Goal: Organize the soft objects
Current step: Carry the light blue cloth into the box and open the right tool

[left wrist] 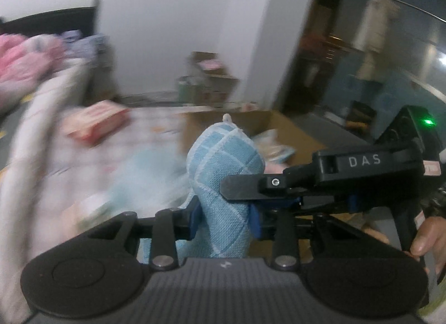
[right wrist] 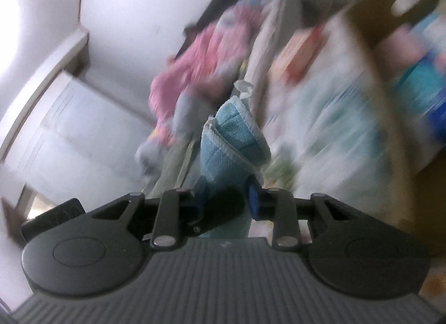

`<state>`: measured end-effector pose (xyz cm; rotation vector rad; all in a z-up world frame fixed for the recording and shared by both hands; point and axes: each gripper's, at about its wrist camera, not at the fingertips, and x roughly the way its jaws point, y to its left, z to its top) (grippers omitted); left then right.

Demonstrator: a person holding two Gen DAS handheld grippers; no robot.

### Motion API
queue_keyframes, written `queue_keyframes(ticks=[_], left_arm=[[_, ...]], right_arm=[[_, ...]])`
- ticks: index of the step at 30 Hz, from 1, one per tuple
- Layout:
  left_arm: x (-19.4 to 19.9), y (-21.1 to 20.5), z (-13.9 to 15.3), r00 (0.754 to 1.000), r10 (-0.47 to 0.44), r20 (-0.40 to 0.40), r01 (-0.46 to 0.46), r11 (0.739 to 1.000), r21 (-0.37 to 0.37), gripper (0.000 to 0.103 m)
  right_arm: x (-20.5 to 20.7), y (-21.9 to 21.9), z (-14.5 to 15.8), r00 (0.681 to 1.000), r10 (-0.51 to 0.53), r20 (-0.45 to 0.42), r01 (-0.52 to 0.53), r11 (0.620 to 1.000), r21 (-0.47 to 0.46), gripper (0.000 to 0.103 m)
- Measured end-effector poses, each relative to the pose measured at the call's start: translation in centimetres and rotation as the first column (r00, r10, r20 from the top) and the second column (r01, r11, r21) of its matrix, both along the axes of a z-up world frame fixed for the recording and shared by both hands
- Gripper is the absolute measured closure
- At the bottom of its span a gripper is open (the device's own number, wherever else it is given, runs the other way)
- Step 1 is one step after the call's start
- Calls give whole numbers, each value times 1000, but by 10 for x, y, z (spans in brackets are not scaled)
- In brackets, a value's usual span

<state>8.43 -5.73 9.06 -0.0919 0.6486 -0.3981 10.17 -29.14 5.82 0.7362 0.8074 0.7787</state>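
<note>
You hold a blue checked cloth (left wrist: 225,173) between both grippers, lifted clear of the bed. Your left gripper (left wrist: 224,219) is clamped on the cloth, blue pads pressed into the bunched fabric, which stands up from the jaws with a small white loop on top. In the left view your right gripper (left wrist: 278,184) reaches in from the right, its black finger lying against the cloth's side; a hand (left wrist: 429,234) grips its handle. In the right view that gripper (right wrist: 227,201) is also clenched on the cloth (right wrist: 237,134), folded hem showing. Behind, all blurred: cardboard box (left wrist: 281,126), red-and-white box (left wrist: 97,121), pink laundry pile (right wrist: 195,59).
</note>
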Motion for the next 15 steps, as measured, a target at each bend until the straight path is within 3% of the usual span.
queue_keyframes(ticks=[3, 7, 12, 15], left_arm=[[34, -53, 2, 996, -92, -3, 91, 995, -41, 62], [73, -126, -5, 984, -177, -3, 176, 981, -86, 59], [110, -190, -34, 964, -259, -64, 249, 959, -136, 46], [131, -207, -55, 958, -244, -149, 223, 964, -143, 45]], right_arm=[[11, -57, 14, 993, -115, 33, 117, 990, -72, 79], [28, -124, 27, 973, -225, 51, 230, 951, -206, 82], [61, -172, 20, 959, -279, 53, 275, 869, -412, 87], [83, -186, 6, 957, -287, 31, 262, 816, -515, 87]])
